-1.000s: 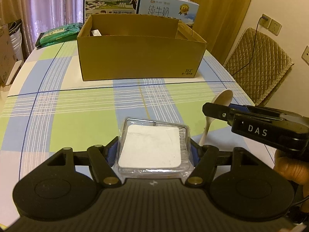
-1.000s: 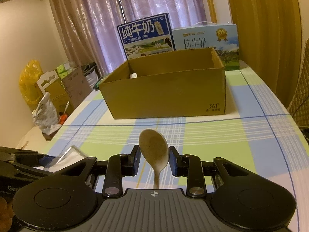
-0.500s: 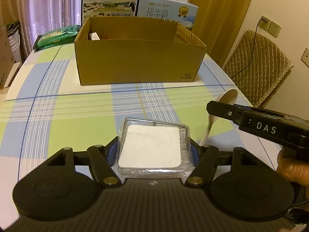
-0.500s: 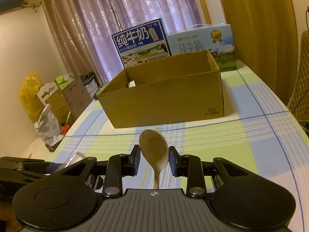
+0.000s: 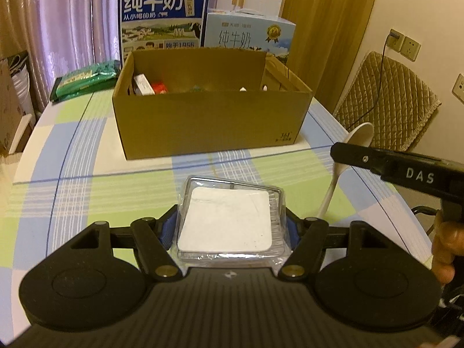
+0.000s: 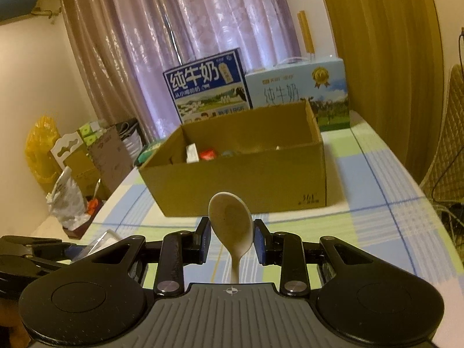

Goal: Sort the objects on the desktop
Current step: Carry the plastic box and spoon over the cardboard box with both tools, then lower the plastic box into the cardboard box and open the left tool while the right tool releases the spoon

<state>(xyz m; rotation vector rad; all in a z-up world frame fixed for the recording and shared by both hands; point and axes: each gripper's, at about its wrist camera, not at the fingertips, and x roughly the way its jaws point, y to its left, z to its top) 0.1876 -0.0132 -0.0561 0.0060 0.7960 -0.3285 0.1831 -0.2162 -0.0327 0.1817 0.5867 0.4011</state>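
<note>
The left gripper (image 5: 230,227) is clamping a clear packet (image 5: 229,220) and the right gripper (image 6: 232,242) is pinching a spoon (image 6: 230,221) that, held only at its bowl, risks pivoting out short of the box (image 6: 240,171).

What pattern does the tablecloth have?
The tablecloth has a plaid of green, blue and white squares with thin lines, clearest in the left wrist view.

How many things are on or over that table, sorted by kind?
Milk cartons: 2 (dark blue, light blue)
Cardboard box: 1
Green packet: 1
Clear plastic case: 1
Spoon: 1
Total: 6, leaving out the box's half-hidden contents.
</note>
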